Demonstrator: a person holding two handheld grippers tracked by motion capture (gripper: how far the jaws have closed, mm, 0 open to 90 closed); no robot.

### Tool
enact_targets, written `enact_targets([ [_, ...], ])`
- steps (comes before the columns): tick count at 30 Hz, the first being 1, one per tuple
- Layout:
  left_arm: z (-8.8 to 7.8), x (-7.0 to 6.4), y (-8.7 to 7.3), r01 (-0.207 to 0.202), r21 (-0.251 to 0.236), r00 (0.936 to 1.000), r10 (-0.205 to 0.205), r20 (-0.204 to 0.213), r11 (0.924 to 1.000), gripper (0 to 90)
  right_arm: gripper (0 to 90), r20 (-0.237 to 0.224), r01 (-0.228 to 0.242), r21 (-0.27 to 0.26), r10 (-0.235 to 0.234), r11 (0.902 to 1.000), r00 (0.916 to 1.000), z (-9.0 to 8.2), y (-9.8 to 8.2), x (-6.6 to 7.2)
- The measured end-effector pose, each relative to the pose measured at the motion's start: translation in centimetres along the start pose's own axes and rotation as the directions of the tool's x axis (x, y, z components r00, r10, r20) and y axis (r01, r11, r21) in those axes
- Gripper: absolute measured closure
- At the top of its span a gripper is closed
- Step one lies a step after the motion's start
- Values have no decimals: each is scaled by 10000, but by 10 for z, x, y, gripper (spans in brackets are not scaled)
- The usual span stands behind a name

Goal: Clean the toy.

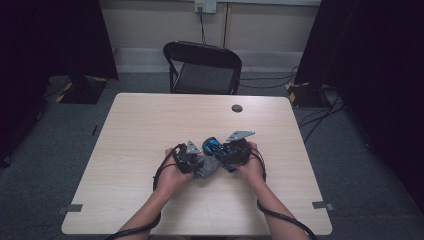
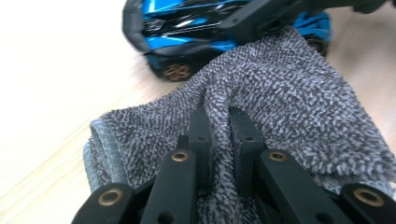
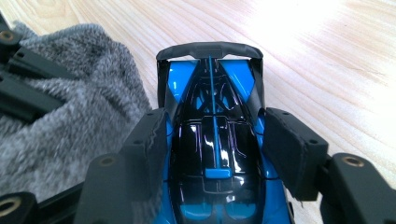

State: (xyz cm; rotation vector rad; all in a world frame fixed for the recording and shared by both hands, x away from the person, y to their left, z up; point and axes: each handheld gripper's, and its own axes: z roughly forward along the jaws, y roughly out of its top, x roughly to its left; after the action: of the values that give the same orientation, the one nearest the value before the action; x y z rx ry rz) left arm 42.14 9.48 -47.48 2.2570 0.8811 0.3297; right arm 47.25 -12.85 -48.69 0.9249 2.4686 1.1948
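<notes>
Wiping of a toy car with a cloth, judged the step in hand. Nearest in the high view: two forearms entering from the bottom edge, hands meeting at the table [image 1: 150,130] centre. Left gripper [image 2: 219,126] pinched nearly closed on a fold of the grey terry cloth [image 2: 289,107], the fold standing up between the two black jaws. Right gripper [image 3: 212,154] clamped part-way open across the body of the blue and black toy car [image 3: 212,140], one pad on each flank, rear wing pointing away from the camera. Car resting on or just above the tabletop, touching the cloth on one side. Advice for the step: keep the right grip square on the flanks and steady; draw the cloth along the bodywork in short passes rather than pushing against the wing; hold a generous fold so the jaws themselves never scrape the paint; avoid dragging the cloth under the wheels. Hard to make out: wheel contact with the table hidden beneath car and pads; nose of the car cut off at the bottom of the right gripper view; far edge of the cloth tucked under the car in the left gripper view; details small in the high view. Farther off: a small dark disc [image 1: 237,108] on the table, then a black folding chair [image 1: 202,67] beyond.
</notes>
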Motion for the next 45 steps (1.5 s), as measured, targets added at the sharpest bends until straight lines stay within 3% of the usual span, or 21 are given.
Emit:
enact_targets([
  [10,-1,13,0,132,62,9991,-130,-411,9999,814,407,-9,26,34,-26,10000,10000,0,0,0],
  [13,-2,19,0,171,94,9972,-164,-730,9998,814,407,-3,26,2,-26,10000,10000,0,0,0],
  [18,-4,25,-3,497,22,9957,-494,-783,9988,814,407,-6,51,-61,-51,10000,10000,0,-1,0],
  [25,-4,29,0,449,83,9944,-439,-957,9990,814,406,15,46,-81,-46,10000,10000,0,-1,0],
  [45,-10,41,-3,885,31,9875,-873,-1312,9961,814,406,12,47,-83,-47,10000,10000,0,-1,0],
])
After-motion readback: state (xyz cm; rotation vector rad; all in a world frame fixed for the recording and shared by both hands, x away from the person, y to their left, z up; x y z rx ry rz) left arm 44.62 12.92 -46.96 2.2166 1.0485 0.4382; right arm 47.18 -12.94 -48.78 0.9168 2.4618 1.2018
